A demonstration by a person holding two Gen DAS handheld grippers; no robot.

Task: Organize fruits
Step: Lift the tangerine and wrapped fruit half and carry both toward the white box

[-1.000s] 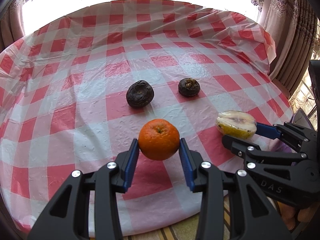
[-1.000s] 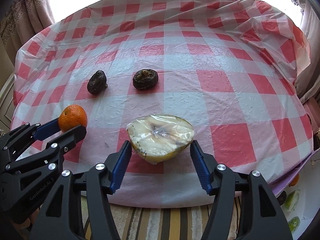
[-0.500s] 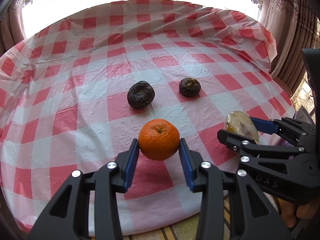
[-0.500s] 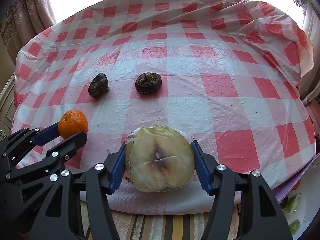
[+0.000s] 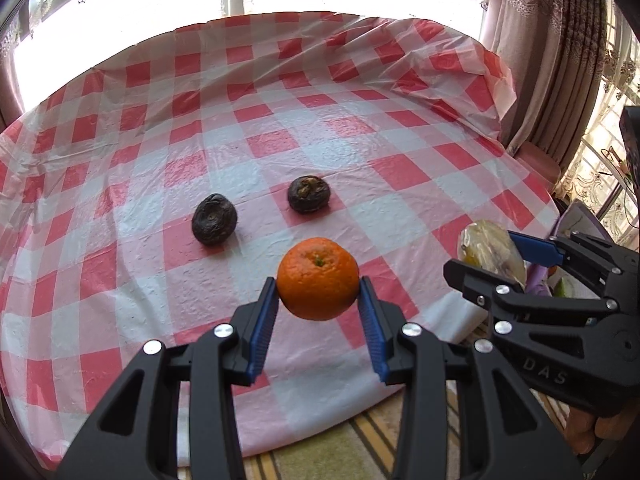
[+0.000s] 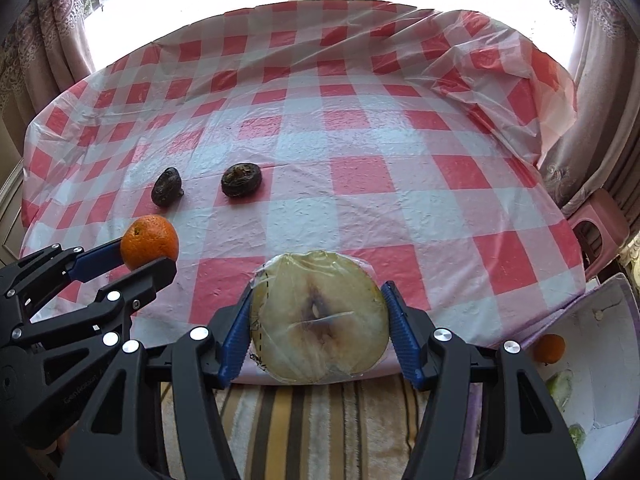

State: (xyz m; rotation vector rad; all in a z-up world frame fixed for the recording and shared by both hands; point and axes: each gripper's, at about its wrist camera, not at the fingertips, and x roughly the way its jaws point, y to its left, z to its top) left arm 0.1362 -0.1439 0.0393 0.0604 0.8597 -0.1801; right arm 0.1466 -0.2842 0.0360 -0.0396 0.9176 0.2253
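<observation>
Plastic-wrapped cut fruit half (image 6: pixel 320 320), browned core, clamped between right jaws.

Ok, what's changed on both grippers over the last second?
The right gripper closed on the wrapped half fruit, which had lain on the tablecloth, lifted it and tipped its cut face toward the camera. The left gripper, shut on the orange throughout, raised it off the cloth. The two dark fruits stayed put.
</observation>
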